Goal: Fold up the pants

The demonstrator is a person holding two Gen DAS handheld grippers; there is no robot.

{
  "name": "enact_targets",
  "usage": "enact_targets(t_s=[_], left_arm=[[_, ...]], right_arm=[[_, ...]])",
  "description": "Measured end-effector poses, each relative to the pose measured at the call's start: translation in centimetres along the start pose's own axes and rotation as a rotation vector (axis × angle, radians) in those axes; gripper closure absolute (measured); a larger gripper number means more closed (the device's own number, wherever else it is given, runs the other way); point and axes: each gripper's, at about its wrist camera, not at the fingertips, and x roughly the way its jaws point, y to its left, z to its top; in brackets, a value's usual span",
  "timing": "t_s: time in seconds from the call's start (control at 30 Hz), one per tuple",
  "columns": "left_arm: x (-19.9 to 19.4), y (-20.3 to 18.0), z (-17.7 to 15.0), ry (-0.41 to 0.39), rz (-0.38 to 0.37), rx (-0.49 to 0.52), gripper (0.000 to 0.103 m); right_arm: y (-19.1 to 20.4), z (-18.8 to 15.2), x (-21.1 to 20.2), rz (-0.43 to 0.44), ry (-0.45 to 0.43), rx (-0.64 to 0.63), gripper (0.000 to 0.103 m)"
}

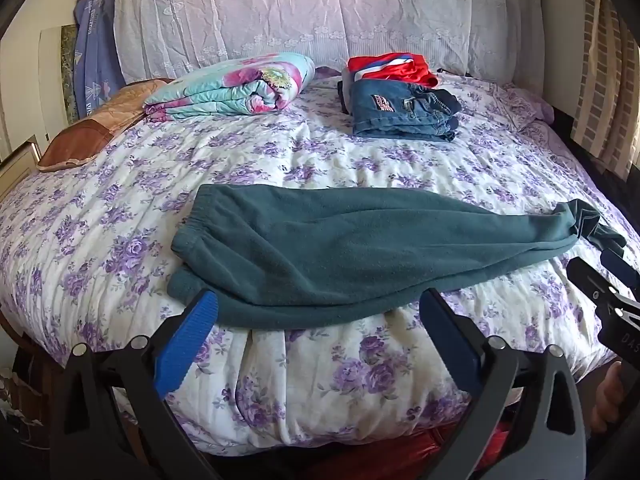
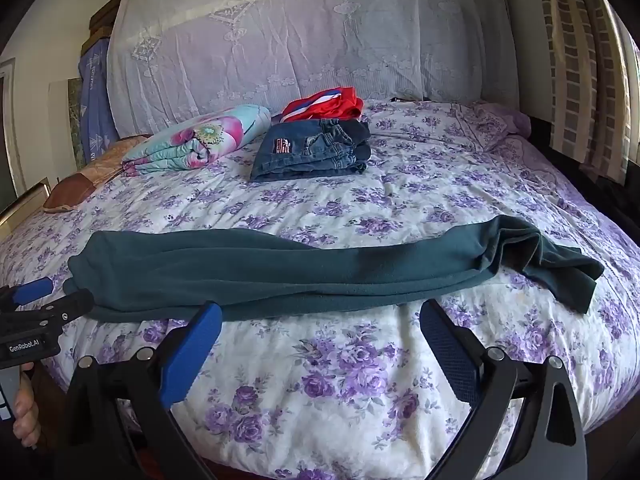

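**A:** Both pairs of tongs hang released over the near edge of a bed, nothing between their blue ribbed pads. Left tongs (image 1: 318, 312) sit just short of the teal pants (image 1: 320, 240); right tongs (image 2: 320, 326) do the same further along the same hem line.

**B:** Which way do the pants lie from them?

**A:** Straight ahead and crosswise. The long axis runs left to right across the bed, parallel to its near edge. The gathered elastic waistband (image 1: 192, 224) is at the left end, the cuffs (image 2: 560, 268) at the right, where one leg end splays loose and rumpled.

**B:** So which hand is nearer which end?

**A:** The left tongs stand nearer the waistband, the right tongs nearer the cuffs. By my reading, a lengthwise fold would call for each to take its own end.

**B:** And the cloth?

**A:** Soft, matte fleece, legs already stacked one on the other, lying fairly flat. It rests on a quilted bedspread (image 1: 320, 380) printed with purple roses, puffy and creased. Further back: folded jeans (image 1: 400, 112), a red garment (image 1: 392, 66), a rolled floral blanket (image 1: 232, 84), and a lace-draped headboard (image 1: 300, 12).
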Motion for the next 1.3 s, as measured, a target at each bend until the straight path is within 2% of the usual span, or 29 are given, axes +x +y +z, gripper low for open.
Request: enact_targets(t_s=[1.3], left_arm=[[0.67, 0.65, -0.51, 0.03, 0.006, -0.001, 0.005]], right_arm=[[-0.11, -0.04, 0.14, -0.001, 0.005, 0.004, 0.003]])
